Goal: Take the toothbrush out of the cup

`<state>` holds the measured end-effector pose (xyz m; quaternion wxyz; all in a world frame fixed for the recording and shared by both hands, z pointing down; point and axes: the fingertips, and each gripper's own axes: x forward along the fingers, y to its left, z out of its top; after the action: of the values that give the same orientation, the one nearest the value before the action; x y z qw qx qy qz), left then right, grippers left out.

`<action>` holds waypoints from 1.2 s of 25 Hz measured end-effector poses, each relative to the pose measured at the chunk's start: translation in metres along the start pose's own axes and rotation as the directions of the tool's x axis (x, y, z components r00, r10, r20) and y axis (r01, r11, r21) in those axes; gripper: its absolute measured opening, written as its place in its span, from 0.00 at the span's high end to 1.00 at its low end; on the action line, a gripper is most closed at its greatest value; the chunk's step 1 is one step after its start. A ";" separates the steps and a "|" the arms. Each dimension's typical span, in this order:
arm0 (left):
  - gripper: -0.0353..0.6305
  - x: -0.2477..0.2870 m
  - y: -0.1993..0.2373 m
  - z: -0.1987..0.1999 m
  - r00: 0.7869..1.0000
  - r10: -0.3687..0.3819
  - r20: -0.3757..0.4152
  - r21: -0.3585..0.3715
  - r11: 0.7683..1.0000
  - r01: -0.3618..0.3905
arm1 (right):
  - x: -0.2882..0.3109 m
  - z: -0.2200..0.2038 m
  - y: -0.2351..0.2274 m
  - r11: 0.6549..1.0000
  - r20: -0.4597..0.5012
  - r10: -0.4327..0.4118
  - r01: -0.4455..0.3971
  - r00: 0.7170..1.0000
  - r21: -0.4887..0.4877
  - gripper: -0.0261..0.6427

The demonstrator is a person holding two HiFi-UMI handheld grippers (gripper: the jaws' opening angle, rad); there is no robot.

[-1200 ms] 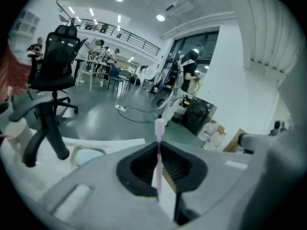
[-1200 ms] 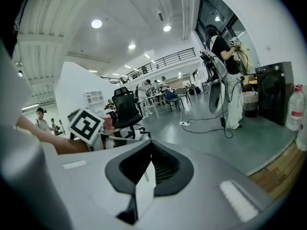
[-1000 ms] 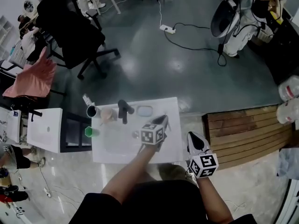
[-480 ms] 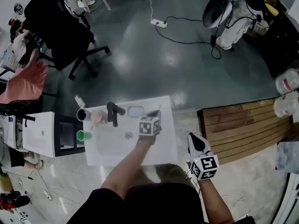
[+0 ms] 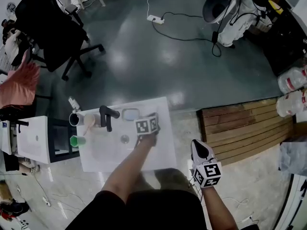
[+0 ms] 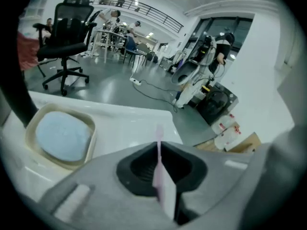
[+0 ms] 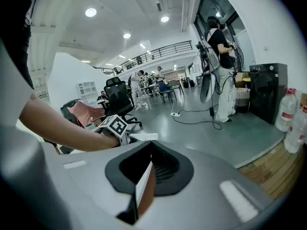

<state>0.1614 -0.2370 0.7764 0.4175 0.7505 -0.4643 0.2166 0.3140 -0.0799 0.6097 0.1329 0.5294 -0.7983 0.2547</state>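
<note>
**Holding the toothbrush over the tabletop, well clear of the cup**

Nearest the person, at about 5 o'clock from the work, the right tool [image 5: 199, 148] hangs just off the edge of the white tabletop [image 5: 160, 155]. Its jaws are pressed together on nothing. It seems parked there to stay out of the way, since this job needs one hand only.

Further out, the left tool [image 6: 158, 150] reaches over the tabletop, tilted downward. Its jaws are closed on a thin pink stick that I take to be the toothbrush [image 6: 158, 135]. The stick runs straight out along the line of the jaws. That suits a slim handle, which gripped this way should not roll or swing. By my reading it is already out of the cup and held over the tabletop's 3 o'clock end, perhaps to be laid down.

Just beyond this tool, at 10 o'clock, sits a soap dish [image 5: 129, 114] with a pale blue bar. A black tap [image 5: 104, 117] stands at 9 o'clock. Past it, at the far left corner, is the dark cup [image 5: 74, 119], well apart from the toothbrush. A white thing [image 5: 72, 103] stands up from the cup; I cannot tell what it is.

Farthest off, across the grey floor, a black office chair [image 5: 45, 25] stands at 11 o'clock and a power strip [image 5: 154, 19] lies at 12 o'clock.
</note>
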 end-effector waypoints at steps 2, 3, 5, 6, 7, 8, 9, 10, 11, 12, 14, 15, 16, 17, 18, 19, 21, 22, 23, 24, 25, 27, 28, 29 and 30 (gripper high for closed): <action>0.91 0.004 0.002 -0.001 1.000 -0.006 0.007 -0.073 0.997 0.006 | 0.001 -0.001 -0.003 1.000 -0.004 -0.004 0.004 1.000 0.003 0.96; 0.91 0.005 0.003 -0.001 1.000 -0.010 0.013 -0.107 0.994 0.012 | 0.002 -0.001 -0.003 1.000 -0.004 -0.005 0.005 1.000 0.004 0.96; 0.91 0.007 0.004 -0.001 0.999 -0.021 0.029 -0.169 0.985 0.025 | 0.004 -0.002 -0.004 1.000 -0.003 -0.006 0.006 1.000 0.006 0.96; 0.91 0.008 0.006 -0.001 0.999 -0.024 0.038 -0.199 0.980 0.031 | 0.005 -0.002 -0.004 1.000 -0.002 -0.006 0.006 1.000 0.007 0.96; 0.91 0.009 0.007 -0.001 0.999 -0.025 0.047 -0.225 0.974 0.035 | 0.006 -0.003 -0.004 1.000 -0.002 -0.005 0.005 1.000 0.007 0.96; 0.91 0.010 0.008 -0.001 0.998 -0.024 0.054 -0.244 0.969 0.036 | 0.006 -0.004 -0.004 1.000 -0.003 -0.005 0.005 1.000 0.007 0.96; 0.91 0.011 0.008 -0.002 0.998 -0.022 0.058 -0.254 0.966 0.036 | 0.007 -0.004 -0.004 1.000 -0.004 -0.005 0.005 1.000 0.007 0.96; 0.91 0.011 0.007 -0.002 0.998 -0.019 0.060 -0.254 0.967 0.033 | 0.007 -0.004 -0.004 1.000 -0.005 -0.005 0.005 1.000 0.007 0.96; 0.91 0.011 0.007 -0.002 0.998 -0.013 0.059 -0.244 0.969 0.027 | 0.007 -0.004 -0.005 1.000 -0.005 -0.005 0.005 1.000 0.007 0.96; 0.91 0.011 0.006 -0.002 0.998 -0.005 0.057 -0.226 0.974 0.018 | 0.006 -0.003 -0.005 1.000 -0.006 -0.006 0.006 1.000 0.007 0.96; 0.90 0.011 0.006 -0.001 0.999 0.016 0.051 -0.181 0.983 -0.006 | 0.006 -0.003 -0.005 1.000 -0.006 -0.007 0.008 1.000 0.008 0.96; 0.89 0.010 0.006 -0.001 0.999 0.024 0.048 -0.162 0.987 -0.016 | 0.006 -0.003 -0.004 1.000 -0.005 -0.007 0.007 1.000 0.008 0.96; 0.86 0.010 0.007 -0.001 0.999 0.028 0.046 -0.147 0.989 -0.021 | 0.006 -0.003 -0.002 1.000 -0.001 -0.004 0.004 1.000 0.009 0.96; 0.85 0.009 0.007 -0.001 0.999 0.027 0.045 -0.138 0.990 -0.021 | 0.006 -0.002 0.000 1.000 0.003 0.000 0.000 1.000 0.010 0.96; 0.84 0.009 0.007 -0.001 0.999 0.023 0.044 -0.131 0.991 -0.018 | 0.006 -0.002 0.002 1.000 0.006 0.003 -0.004 1.000 0.010 0.96; 0.82 0.008 0.006 -0.001 0.999 0.021 0.044 -0.126 0.992 -0.016 | 0.006 -0.002 0.004 1.000 0.008 0.007 -0.007 1.000 0.009 0.96; 0.80 0.005 0.006 -0.001 0.999 0.024 0.046 -0.117 0.993 -0.018 | 0.004 -0.002 0.008 1.000 0.008 0.011 -0.011 1.000 0.009 0.96; 0.79 0.003 0.006 -0.001 0.999 0.025 0.048 -0.116 0.993 -0.019 | 0.003 -0.002 0.010 1.000 0.008 0.014 -0.014 1.000 0.008 0.96; 0.79 0.000 0.007 -0.002 0.998 0.025 0.050 -0.116 0.993 -0.019 | 0.002 -0.002 0.012 1.000 0.008 0.016 -0.016 1.000 0.008 0.96; 0.79 -0.002 0.007 -0.003 0.998 0.025 0.053 -0.117 0.993 -0.018 | 0.001 -0.002 0.015 1.000 0.008 0.018 -0.018 1.000 0.007 0.96; 0.79 -0.004 0.008 -0.004 0.998 0.023 0.057 -0.117 0.993 -0.016 | 0.000 -0.002 0.018 1.000 0.008 0.020 -0.020 1.000 0.004 0.96; 0.79 -0.008 0.008 -0.006 0.998 0.019 0.066 -0.115 0.993 -0.011 | -0.002 -0.002 0.022 1.000 0.009 0.025 -0.025 1.000 -0.002 0.96; 0.79 -0.009 0.008 -0.006 0.997 0.017 0.070 -0.114 0.993 -0.008 | -0.002 -0.002 0.024 1.000 0.009 0.027 -0.027 1.000 -0.005 0.96; 0.79 -0.011 0.008 -0.007 0.997 0.014 0.073 -0.114 0.993 -0.006 | -0.004 -0.003 0.026 1.000 0.009 0.029 -0.029 1.000 -0.007 0.96; 0.79 -0.013 0.008 -0.008 0.997 0.013 0.075 -0.114 0.993 -0.004 | -0.005 -0.004 0.028 0.999 0.009 0.031 -0.031 0.999 -0.009 0.96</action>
<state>0.1487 -0.2257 0.7750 0.4409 0.7311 -0.4947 0.1627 0.2901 -0.0655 0.6034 0.1278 0.5177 -0.8079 0.2509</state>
